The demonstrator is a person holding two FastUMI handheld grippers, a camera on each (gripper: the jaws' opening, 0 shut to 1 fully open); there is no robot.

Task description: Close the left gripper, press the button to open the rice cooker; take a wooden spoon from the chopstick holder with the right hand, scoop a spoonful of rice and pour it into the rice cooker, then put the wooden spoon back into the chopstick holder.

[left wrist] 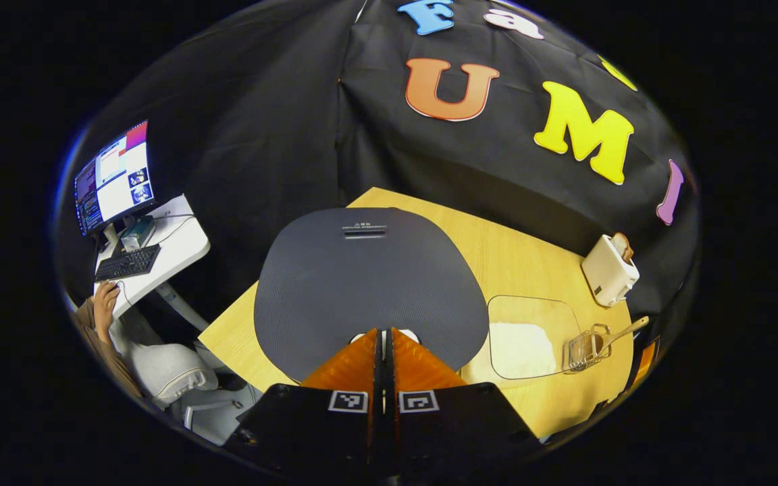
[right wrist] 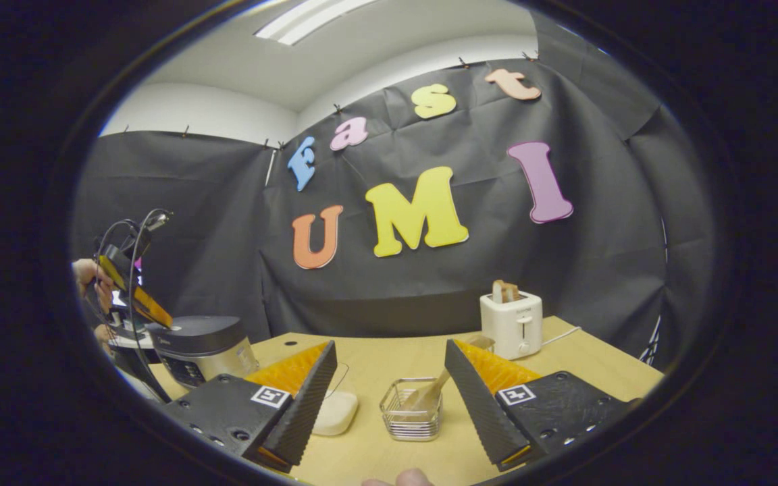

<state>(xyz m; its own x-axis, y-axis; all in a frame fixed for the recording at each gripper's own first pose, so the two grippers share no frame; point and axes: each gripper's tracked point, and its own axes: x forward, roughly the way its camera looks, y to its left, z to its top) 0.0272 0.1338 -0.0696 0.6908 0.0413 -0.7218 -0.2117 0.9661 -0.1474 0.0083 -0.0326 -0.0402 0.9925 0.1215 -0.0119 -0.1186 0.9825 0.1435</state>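
Left tongs (left wrist: 383,337) closed, fingers pressed together, tips right at the near edge of the cooker (left wrist: 369,283) lid, where the button presumably sits; lid still down. Cooker stands on the desk (left wrist: 497,250), left side. Right tongs (right wrist: 389,378) wide open, empty. Holder (right wrist: 411,408) lies dead ahead between the open fingers, just short of them. Spoon (right wrist: 429,398) stands in it, handle leaning far-right. Rice (right wrist: 336,412) just left of the holder.
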